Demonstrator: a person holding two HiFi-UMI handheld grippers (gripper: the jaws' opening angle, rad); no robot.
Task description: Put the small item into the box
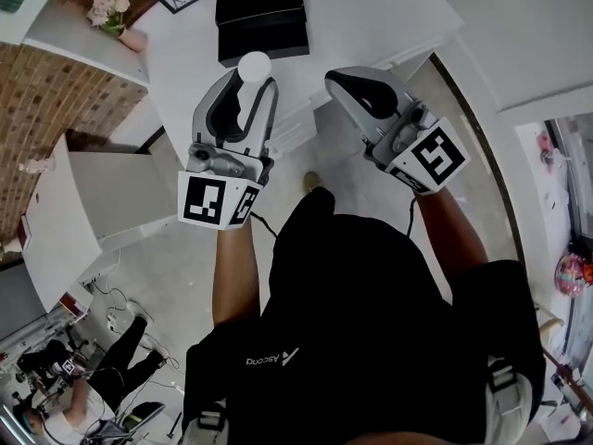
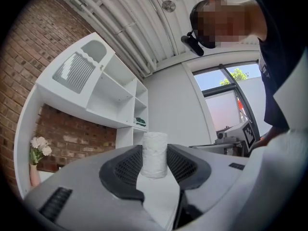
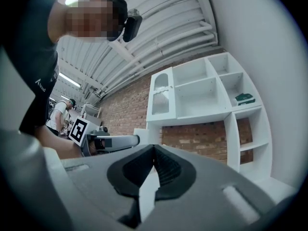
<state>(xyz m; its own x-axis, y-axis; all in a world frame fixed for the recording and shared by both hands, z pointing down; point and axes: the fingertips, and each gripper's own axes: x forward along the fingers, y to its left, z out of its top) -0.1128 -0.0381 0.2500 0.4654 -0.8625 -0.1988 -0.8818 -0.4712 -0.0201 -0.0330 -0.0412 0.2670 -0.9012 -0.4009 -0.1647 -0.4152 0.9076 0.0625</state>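
- Left gripper (image 2: 154,166): clenched on the small white cylinder (image 2: 154,154). In the left gripper view, both ribbed dark pads (image 2: 126,167) press against the cylinder's sides.
- The cylinder stands upright between the jaws, and its top rises above the pad edges.
- Right gripper (image 3: 154,166): jaws closed together, pad against pad, with nothing between them.
- Head view: both grippers sit in the upper centre of the frame, the left one at the left, side by side and apart.
- Black box (image 1: 262,17): lies closed on the white table (image 1: 371,12) at the top centre of the head view. The held cylinder appears just below the box, not touching it.
- White shelf unit (image 3: 211,88): stands against the brick wall (image 3: 125,110), centre right in the right gripper view.
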